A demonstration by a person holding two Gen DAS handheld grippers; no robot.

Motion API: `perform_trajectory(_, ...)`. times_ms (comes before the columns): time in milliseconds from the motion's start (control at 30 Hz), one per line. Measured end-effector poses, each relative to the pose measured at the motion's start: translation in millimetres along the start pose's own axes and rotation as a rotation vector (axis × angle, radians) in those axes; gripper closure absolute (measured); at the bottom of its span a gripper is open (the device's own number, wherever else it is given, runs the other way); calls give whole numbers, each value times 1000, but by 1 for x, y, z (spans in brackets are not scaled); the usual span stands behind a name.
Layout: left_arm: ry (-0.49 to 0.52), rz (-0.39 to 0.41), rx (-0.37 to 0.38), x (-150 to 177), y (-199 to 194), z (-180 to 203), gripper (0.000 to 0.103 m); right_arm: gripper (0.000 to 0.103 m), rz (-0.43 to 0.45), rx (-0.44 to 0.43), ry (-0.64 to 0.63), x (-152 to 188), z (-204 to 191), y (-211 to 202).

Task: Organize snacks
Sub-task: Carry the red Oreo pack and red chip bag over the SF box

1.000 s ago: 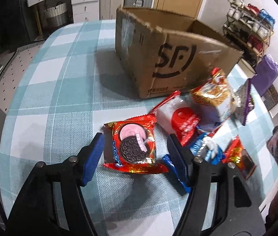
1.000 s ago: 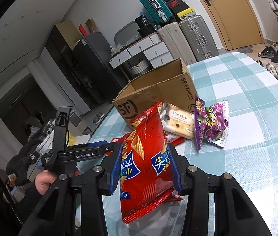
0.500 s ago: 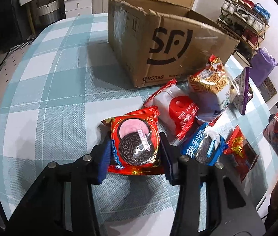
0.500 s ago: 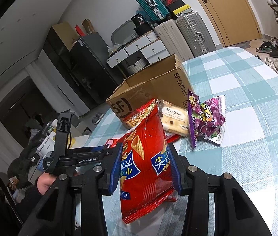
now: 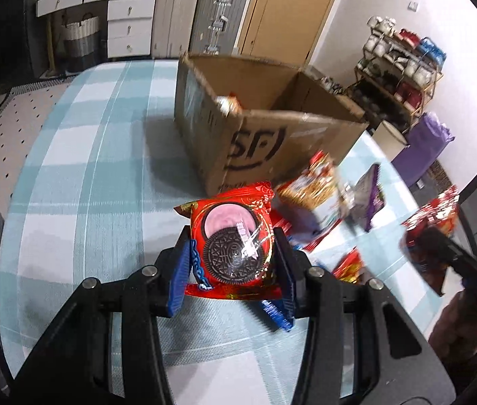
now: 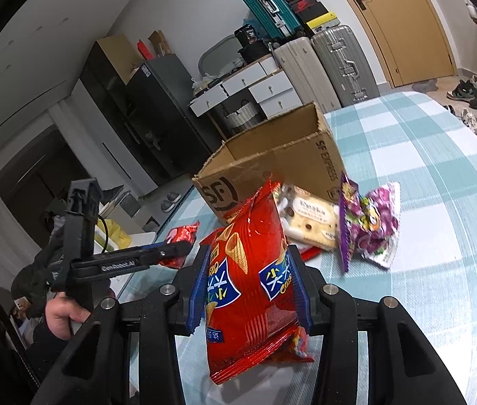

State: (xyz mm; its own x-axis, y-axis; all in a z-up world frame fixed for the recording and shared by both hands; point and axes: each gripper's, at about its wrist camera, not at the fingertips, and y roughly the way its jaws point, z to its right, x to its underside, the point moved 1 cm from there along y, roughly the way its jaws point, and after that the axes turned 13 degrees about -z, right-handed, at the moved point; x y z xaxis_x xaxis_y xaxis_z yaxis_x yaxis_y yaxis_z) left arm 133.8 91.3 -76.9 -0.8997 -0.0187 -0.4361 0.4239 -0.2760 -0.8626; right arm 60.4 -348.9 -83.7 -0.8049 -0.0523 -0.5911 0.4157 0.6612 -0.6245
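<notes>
Clamping a red cookie packet [image 5: 233,246] between its blue pads, the left hand-held gripper [image 5: 233,265] holds it above the checked bench [image 5: 79,155], near the open cardboard box [image 5: 255,145]; the right hand-held gripper [image 6: 248,290] is closed on a red chip bag [image 6: 248,283]

Suitcases [image 6: 323,64], white drawers [image 5: 130,27], shoe rack [image 5: 404,67]
</notes>
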Motion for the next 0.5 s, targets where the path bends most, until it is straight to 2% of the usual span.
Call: perform_trajectory(500,56,86,93,-37,-46,29,61,59,10,-23,-84,-48,-17,15)
